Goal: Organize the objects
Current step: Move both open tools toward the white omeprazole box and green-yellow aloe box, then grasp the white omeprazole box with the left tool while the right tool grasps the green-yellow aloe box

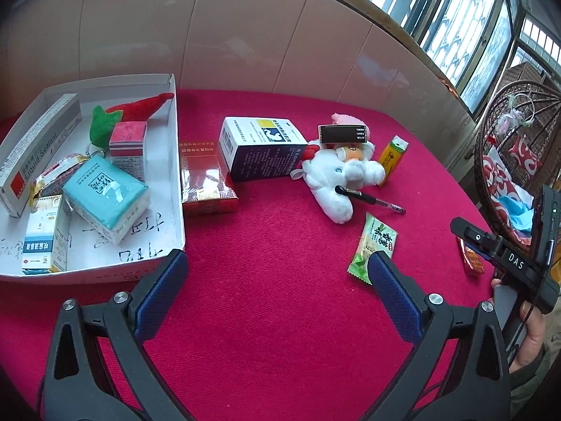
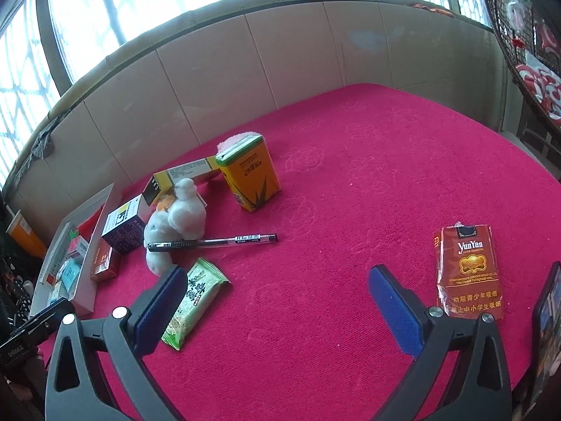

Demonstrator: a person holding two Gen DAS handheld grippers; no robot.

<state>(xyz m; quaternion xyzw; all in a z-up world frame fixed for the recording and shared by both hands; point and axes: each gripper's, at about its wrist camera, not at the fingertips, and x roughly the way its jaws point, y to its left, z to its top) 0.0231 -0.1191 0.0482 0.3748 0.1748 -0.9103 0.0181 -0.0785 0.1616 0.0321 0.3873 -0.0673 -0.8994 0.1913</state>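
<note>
A white cardboard tray (image 1: 177,161) at the left holds several boxes and a red and green plush. On the red cloth lie a red carton (image 1: 205,184), a blue and white box (image 1: 261,149), a white plush toy (image 1: 336,175), a black pen (image 1: 370,198), a yellow box (image 1: 392,154) and a green snack packet (image 1: 373,245). My left gripper (image 1: 277,266) stands open over bare cloth beside the tray's front corner. My right gripper (image 2: 277,280) is open too, with the green packet (image 2: 194,301) by its left finger and a crumpled red cigarette pack (image 2: 468,272) at its right.
A tiled wall (image 1: 245,38) and windows run behind the table. A wicker basket (image 1: 508,161) with red and white cloth stands at the right edge. The other gripper's body and a hand (image 1: 526,329) show at the right of the left wrist view.
</note>
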